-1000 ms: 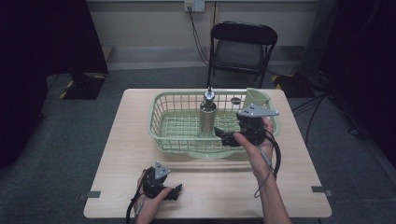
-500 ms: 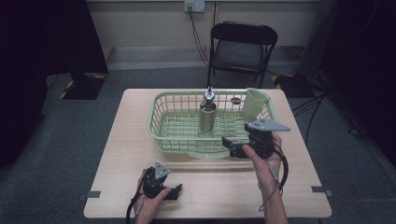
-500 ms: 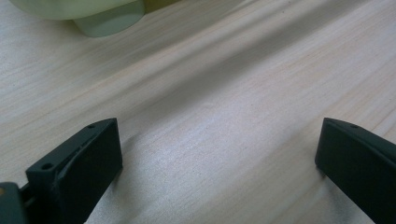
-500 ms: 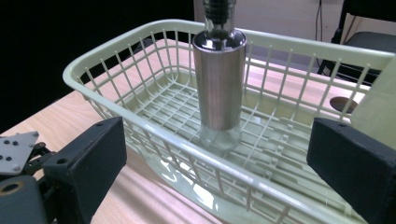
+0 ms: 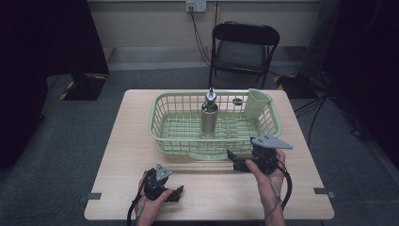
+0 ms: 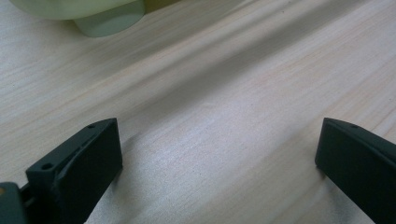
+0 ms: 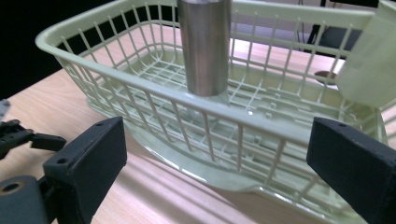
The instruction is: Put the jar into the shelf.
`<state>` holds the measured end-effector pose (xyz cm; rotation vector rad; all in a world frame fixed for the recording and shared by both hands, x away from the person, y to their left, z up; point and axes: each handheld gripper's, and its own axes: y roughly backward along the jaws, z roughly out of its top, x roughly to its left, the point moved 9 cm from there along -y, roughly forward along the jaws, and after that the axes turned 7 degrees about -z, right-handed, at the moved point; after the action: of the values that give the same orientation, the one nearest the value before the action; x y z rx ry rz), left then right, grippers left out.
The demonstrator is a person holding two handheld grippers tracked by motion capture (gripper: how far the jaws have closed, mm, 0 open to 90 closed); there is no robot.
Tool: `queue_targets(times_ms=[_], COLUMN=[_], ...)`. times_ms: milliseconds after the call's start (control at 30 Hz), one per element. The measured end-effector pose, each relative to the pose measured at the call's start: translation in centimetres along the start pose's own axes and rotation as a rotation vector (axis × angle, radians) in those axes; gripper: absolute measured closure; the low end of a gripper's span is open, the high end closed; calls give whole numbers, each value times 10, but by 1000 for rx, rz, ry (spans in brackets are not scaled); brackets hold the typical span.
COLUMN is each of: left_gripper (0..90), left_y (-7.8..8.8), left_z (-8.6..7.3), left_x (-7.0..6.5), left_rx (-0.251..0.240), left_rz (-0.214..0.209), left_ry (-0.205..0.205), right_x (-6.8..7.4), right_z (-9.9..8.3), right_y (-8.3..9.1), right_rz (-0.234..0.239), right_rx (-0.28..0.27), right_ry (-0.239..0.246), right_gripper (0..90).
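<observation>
Steel flask [image 5: 209, 117] stands upright inside the green basket [image 5: 164, 125], near the basket's middle, a pale cup [image 5: 256, 104] perched at the basket's far right corner; right gripper [image 5: 235, 162] sits just in front of the basket's near wall, tongs spread wide with nothing between them; left gripper [image 5: 175, 194] rests on the table [image 5: 117, 155] well in front of the basket, tongs wide and empty too. Risk from here, I'd say: the basket's near wall stands between the right gripper and the flask; a low, level push could catch the rim and shove the basket; a clip on the flask could topple it.
</observation>
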<state>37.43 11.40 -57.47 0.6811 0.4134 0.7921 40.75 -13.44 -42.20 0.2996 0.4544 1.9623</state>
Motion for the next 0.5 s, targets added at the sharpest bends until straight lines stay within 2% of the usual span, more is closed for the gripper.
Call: queue_targets(times_ms=[267,500], left_gripper=[3,3], left_y=[0,0], left_z=[0,0], left_x=[0,0], left_rx=[-1,-1], left_rz=[0,0], left_ry=[2,2], right_x=[-7,-9], right_z=[-24,-46], right_y=[0,-4], right_rz=[-49,-60], right_rx=[-6,18], right_ry=[-15,-14], right_gripper=[44,44])
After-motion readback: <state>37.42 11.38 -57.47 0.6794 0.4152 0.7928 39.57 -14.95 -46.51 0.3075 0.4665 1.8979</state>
